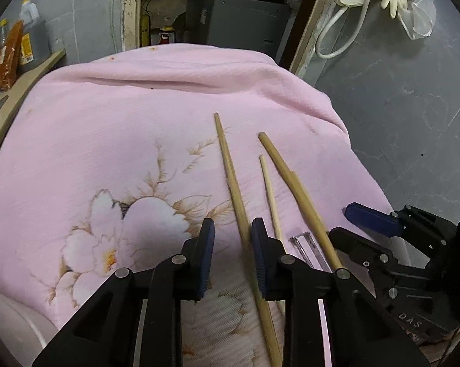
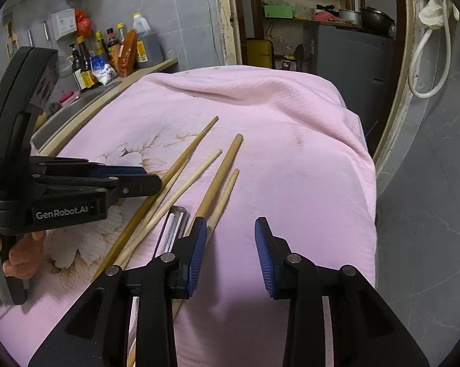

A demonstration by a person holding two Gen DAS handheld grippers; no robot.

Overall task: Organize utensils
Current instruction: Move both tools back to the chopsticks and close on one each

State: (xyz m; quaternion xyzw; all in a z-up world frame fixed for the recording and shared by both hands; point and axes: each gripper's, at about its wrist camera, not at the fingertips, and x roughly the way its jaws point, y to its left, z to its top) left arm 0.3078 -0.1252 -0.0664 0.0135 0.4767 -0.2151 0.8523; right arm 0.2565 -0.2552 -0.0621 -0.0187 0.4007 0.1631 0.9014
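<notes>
Two grippers low over chopsticks on a pink cloth.

The left gripper [image 1: 232, 241] hangs over the flowered pink cloth [image 1: 113, 128] with its jaws parted; one chopstick [image 1: 231, 177] runs between the blue pads [image 1: 207, 244], close against the right-hand one, but the pads do not clamp it, so nothing is grasped. The right gripper [image 2: 230, 244] is likewise unclenched, its gap over bare cloth. Two more chopsticks [image 2: 219, 174] pass just beside and under its left pad. In all, several wooden chopsticks lie loosely fanned on the cloth, their far ends pointing away. A small metal peeler [image 2: 172, 229] lies among them, between the two grippers. Bottles [image 2: 107, 52] stand on a counter at the far left.
</notes>
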